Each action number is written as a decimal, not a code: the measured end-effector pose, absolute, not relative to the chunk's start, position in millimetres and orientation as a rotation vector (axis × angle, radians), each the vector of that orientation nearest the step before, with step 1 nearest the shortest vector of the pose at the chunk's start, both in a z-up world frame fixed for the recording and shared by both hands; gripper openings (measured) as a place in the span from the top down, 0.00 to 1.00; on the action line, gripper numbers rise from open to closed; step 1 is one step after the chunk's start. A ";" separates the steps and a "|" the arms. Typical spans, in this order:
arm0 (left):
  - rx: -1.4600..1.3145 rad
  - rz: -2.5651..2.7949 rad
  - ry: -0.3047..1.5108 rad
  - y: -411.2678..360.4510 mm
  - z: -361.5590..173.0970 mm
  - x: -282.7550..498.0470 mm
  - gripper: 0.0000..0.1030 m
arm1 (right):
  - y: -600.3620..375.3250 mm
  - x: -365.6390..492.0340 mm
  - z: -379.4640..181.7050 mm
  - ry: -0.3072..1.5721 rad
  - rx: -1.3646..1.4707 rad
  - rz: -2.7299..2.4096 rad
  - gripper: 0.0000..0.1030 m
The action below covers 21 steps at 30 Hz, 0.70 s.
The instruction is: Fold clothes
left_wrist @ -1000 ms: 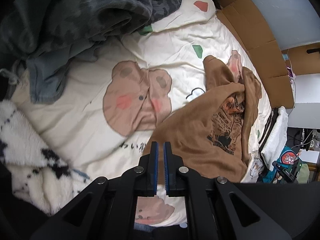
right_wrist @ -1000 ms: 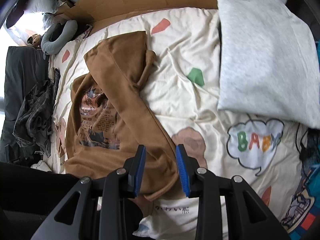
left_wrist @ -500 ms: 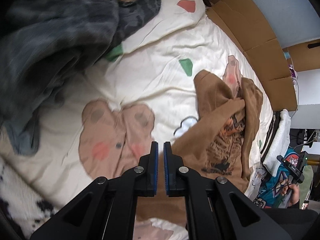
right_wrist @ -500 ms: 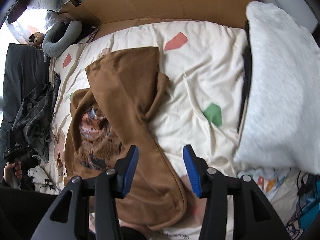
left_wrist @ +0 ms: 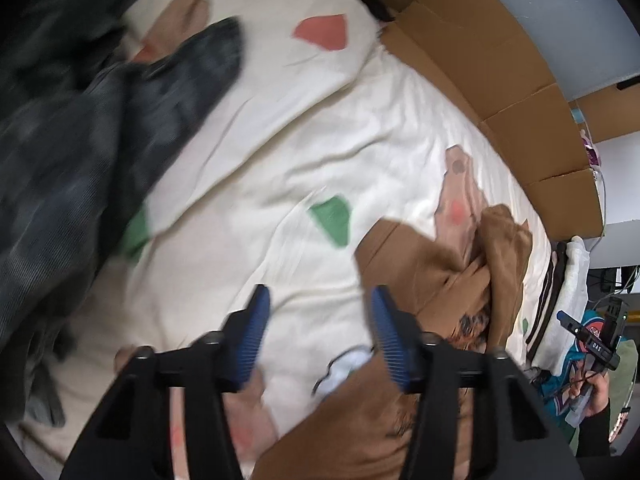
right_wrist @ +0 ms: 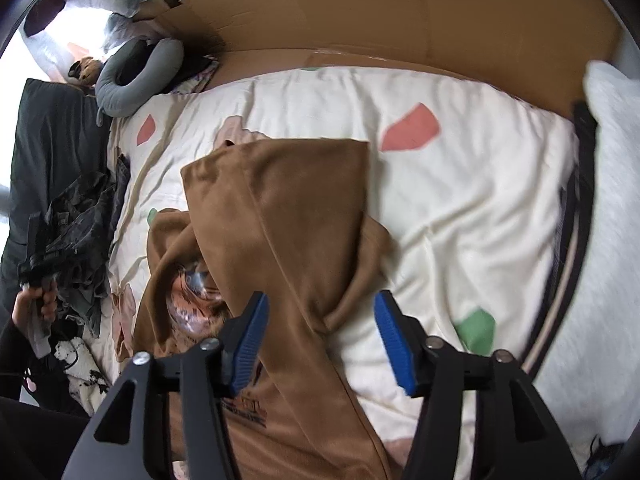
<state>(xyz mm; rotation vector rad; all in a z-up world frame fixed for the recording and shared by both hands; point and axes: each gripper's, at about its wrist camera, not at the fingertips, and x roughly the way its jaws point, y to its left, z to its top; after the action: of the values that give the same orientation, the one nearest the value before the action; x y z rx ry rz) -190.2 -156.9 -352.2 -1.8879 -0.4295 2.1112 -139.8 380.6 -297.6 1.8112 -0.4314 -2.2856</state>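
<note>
- Two tongs are in play, and both stand wide with nothing between their blue pads: the left tongs [left_wrist: 318,336] hover over bare bedding beside the garment's edge, and the right tongs [right_wrist: 320,336] straddle a folded ridge of cloth.
- The brown hoodie [right_wrist: 288,216] lies rumpled on the bed [right_wrist: 460,184], one part thrown across its printed front, so it likely needs spreading flat before any fold.
- The wide spread suits a bite on thick fleece; the right pair seems lined up for that ridge, though motion blur makes contact hard to judge.
- A dark clothes pile [left_wrist: 80,128] sits well apart at the bed's far side, leaving room to work.
- Cardboard [right_wrist: 400,12] lines the bed's edge.
</note>
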 end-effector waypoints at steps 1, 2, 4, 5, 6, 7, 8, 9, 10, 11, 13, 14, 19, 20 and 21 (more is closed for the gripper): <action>-1.886 2.103 -0.427 -150.4 -354.1 -195.3 0.46 | 379.2 -142.8 -299.4 -0.417 1.806 -2.280 0.45; -1.887 2.092 -0.427 -144.3 -356.5 -200.4 0.46 | 377.7 -145.8 -301.1 -0.403 1.801 -2.275 0.45; -1.884 2.077 -0.433 -134.2 -359.8 -208.6 0.46 | 376.2 -151.0 -304.6 -0.383 1.793 -2.266 0.45; -1.879 2.071 -0.432 -128.9 -361.3 -212.4 0.46 | 376.9 -152.9 -306.3 -0.382 1.792 -2.264 0.45; -1.875 2.066 -0.427 -124.1 -362.6 -215.8 0.46 | 377.6 -154.8 -307.9 -0.381 1.791 -2.262 0.45; -1.870 2.065 -0.423 -119.7 -364.0 -218.8 0.46 | 378.3 -156.7 -309.6 -0.381 1.790 -2.260 0.44; -1.863 2.069 -0.425 -115.6 -365.5 -221.5 0.46 | 379.0 -158.3 -310.8 -0.382 1.789 -2.258 0.44; -1.857 2.075 -0.434 -112.7 -367.5 -223.3 0.46 | 378.5 -160.8 -312.1 -0.375 1.786 -2.255 0.44; -1.850 2.079 -0.448 -109.2 -370.3 -224.3 0.45 | 377.3 -163.8 -313.5 -0.363 1.783 -2.251 0.44; -1.835 2.085 -0.461 -104.6 -373.5 -225.1 0.44 | 375.9 -166.3 -314.7 -0.354 1.777 -2.246 0.44; -1.817 2.074 -0.434 -89.8 -383.0 -224.3 0.39 | 373.7 -171.7 -318.9 -0.371 1.758 -2.239 0.43; -1.814 2.061 -0.426 -83.3 -388.3 -223.9 0.38 | 373.2 -173.6 -321.9 -0.380 1.756 -2.242 0.42; -1.859 2.005 -0.466 -70.0 -416.0 -224.7 0.38 | 365.1 -179.7 -339.9 -0.403 1.763 -2.238 0.31; -1.870 2.000 -0.470 -68.9 -420.2 -225.4 0.38 | 363.6 -180.5 -343.1 -0.411 1.767 -2.236 0.30; -1.878 1.996 -0.482 -68.4 -423.2 -225.8 0.38 | 362.3 -181.3 -345.7 -0.423 1.767 -2.233 0.29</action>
<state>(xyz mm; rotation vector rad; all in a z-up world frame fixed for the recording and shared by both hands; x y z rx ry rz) -225.8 -68.4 -423.2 -1.8779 -0.4823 1.9963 -181.3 362.3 -345.7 1.7669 -0.4230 -2.2333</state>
